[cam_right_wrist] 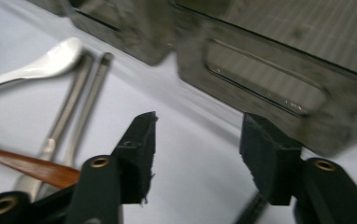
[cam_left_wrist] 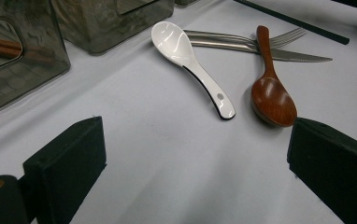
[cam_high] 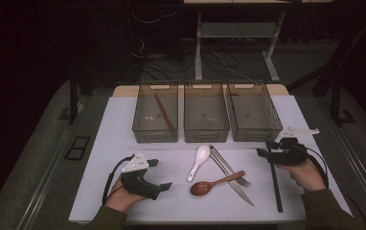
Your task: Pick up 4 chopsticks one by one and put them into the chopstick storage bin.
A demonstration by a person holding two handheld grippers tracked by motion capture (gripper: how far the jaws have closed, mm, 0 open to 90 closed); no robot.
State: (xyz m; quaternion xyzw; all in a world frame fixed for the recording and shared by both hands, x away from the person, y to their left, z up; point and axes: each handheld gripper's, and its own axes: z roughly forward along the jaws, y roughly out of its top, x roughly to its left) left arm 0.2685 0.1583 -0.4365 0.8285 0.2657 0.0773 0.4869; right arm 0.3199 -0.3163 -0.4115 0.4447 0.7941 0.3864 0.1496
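From the high view, the right gripper (cam_high: pixel 268 149) hovers over the top end of a black chopstick (cam_high: pixel 275 182) lying on the white table (cam_high: pixel 99 143), while the left gripper (cam_high: pixel 161 173) rests beside the cutlery.

In the left gripper view, wide-open jaws frame a white spoon (cam_left_wrist: pixel 190 65) and a wooden spoon (cam_left_wrist: pixel 271 91).

In the right gripper view, the jaws stand apart, nothing pressed between them, the chopstick (cam_right_wrist: pixel 250 211) just below, near the right-hand bin (cam_right_wrist: pixel 279 74).

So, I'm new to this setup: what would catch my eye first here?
Three bins in a row at the mat's far edge, the left one holding a chopstick. In front lies a cutlery cluster: white spoon, wooden spoon, fork and knife. A black chopstick lies under the right gripper.
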